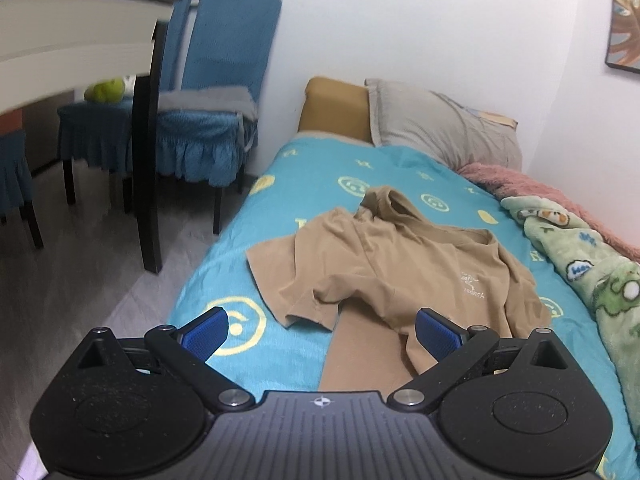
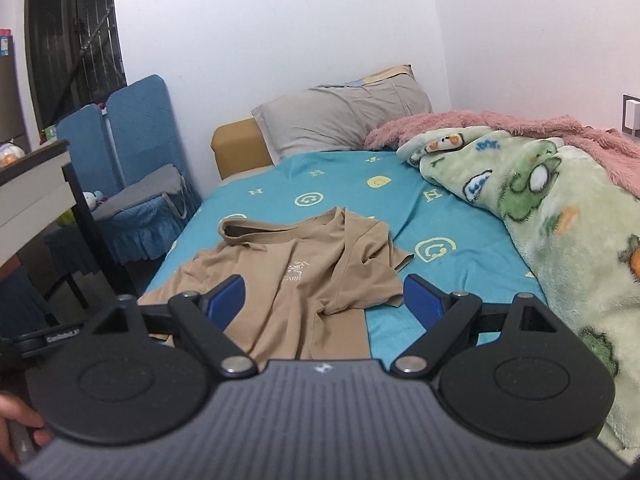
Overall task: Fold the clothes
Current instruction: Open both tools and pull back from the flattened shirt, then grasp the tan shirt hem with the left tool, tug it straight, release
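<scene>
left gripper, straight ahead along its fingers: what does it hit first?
Most likely the tan T-shirt, crumpled on the teal bedsheet. The left gripper is open and points at the shirt's lower hem. Depth is unclear in this fisheye view.

Both grippers: ribbed grey bodies, black round housings, silver screws, blue-padded fingers [image 1: 204, 334]; bare skin, probably a hand [image 2: 16, 424]

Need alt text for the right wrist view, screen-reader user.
A crumpled tan T-shirt lies on a teal bedsheet, just past the open right hand-held gripper, which holds nothing. A grey pillow sits at the head of the bed, a green cartoon blanket on the right, and blue-covered chairs stand left.
</scene>
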Demonstrator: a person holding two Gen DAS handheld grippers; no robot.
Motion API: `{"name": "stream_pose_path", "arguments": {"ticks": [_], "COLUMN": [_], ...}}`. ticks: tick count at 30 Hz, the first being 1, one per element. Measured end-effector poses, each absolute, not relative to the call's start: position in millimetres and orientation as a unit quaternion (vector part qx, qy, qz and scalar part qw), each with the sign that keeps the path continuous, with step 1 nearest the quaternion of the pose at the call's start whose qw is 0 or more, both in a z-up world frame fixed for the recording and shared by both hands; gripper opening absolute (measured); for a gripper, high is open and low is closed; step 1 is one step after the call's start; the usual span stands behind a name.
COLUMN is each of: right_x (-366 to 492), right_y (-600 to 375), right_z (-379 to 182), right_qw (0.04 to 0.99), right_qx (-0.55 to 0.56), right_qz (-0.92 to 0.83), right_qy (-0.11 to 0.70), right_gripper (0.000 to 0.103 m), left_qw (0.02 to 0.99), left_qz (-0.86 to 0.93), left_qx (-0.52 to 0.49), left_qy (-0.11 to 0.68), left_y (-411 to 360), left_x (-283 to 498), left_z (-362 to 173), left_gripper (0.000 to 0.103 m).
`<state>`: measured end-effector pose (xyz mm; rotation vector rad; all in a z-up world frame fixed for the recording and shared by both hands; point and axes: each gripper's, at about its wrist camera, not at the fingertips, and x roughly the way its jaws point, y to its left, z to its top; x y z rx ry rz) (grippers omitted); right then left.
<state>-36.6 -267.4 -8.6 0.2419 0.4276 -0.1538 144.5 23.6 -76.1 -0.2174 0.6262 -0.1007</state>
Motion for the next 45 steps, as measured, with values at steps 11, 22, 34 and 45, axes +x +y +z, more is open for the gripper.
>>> {"name": "stream_pose_path", "arguments": {"ticks": [11,22,34,45], "right_x": [-22,22,56,67], "right_y": [-285,-300,-279,-284], "right_z": [-24,-50,-64,-70], "right_qw": [0.947,0.931,0.941,0.941], "right_qx": [0.189,0.214,0.147,0.137], "right_qz": [-0.095,-0.113,-0.099,-0.117], "right_qy": [0.242,0.274,0.287,0.287], "right_gripper": [0.087,0.087,0.087,0.087], "left_qw": [0.897,0.905,0.952,0.939], "left_qz": [0.023,0.011,0.064,0.128], "left_qx": [-0.242,-0.224,0.059,0.036], "left_qy": [0.370,0.362,0.295,0.316], "left_y": [69,68,54,56], "left_x": [232,298,409,445], "left_z": [-120,-152,-49,-76], "left_gripper": [0.092,0.027,0.003,0.048]}}
